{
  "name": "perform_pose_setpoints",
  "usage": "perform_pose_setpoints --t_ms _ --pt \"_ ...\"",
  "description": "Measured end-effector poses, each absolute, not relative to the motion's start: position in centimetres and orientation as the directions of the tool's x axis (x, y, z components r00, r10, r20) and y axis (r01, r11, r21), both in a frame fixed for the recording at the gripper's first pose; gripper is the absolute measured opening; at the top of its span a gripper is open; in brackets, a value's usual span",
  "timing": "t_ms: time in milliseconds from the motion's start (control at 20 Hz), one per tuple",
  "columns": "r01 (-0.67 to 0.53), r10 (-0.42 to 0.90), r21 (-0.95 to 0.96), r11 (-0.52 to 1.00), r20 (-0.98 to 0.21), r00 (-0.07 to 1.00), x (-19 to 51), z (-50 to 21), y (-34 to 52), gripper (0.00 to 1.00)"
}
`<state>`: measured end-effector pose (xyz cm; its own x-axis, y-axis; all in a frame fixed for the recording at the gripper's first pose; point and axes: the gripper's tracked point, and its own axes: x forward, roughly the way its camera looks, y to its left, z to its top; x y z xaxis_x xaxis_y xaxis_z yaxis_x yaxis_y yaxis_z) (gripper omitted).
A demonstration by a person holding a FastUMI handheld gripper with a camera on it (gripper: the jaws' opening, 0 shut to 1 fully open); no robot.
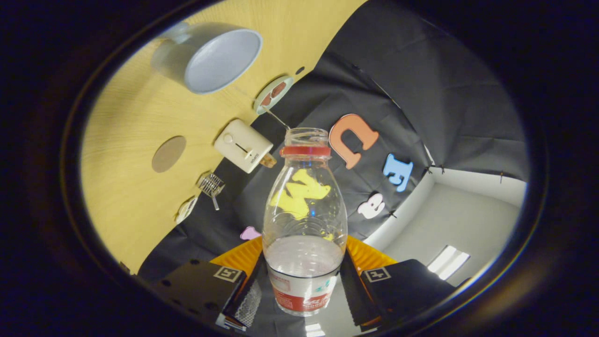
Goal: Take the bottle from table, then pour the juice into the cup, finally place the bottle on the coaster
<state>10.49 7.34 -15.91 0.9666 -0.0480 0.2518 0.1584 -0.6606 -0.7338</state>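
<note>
Closed on the bottle [304, 224], the gripper [303, 292] with one finger pressed against each side of the lower body, just at the label band. Clear plastic, cap off, open mouth above a red neck ring, a little pale liquid pooled low inside near the label. Held clear of the table [126, 140], which runs tilted and steep through the gripper view, well beyond the bottle's neck.

On that light wooden table, farthest from the fingers, the cup [213, 58]: pale, wide-mouthed, its opening turned toward the camera, inside looking empty. Nearer, alone on bare wood, the coaster [168, 153], a flat brown disc with nothing on it. Just beyond the bottle's mouth, a small cream toaster [243, 145] with a dial and a lever slot, sitting at the table's far edge. Between toaster and cup, a small round dish [273, 93] holding reddish pieces. On the other side of the toaster, a little wire rack [211, 184], and past it a small pale round thing, too blurred to identify.
</note>
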Motion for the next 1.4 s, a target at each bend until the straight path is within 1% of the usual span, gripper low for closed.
perform_pose_setpoints --t_ms 300,500,700,900,1200,1300,1400 --pt "0.167 -0.045 -0.747 -0.643 0.254 0.966 10.6 -15.8 7.8 0.8" --pt "0.167 -0.041 -0.788 -0.592 0.237 0.971 10.5 -16.4 7.9 0.8" --pt "0.18 -0.071 -0.849 -0.496 0.247 0.966 10.7 -16.5 6.8 0.8" --pt "0.25 -0.047 -0.879 -0.407 0.293 0.955 10.5 -15.6 7.0 0.8" --pt "0.293 -0.142 -0.949 -0.116 0.308 0.941 10.6 -14.8 4.8 0.8" --pt "0.287 -0.189 -0.958 0.013 0.279 0.941 10.6 -15.1 3.8 0.8" --pt "0.297 -0.197 -0.949 0.109 0.272 0.942 10.5 -15.0 3.7 0.8"
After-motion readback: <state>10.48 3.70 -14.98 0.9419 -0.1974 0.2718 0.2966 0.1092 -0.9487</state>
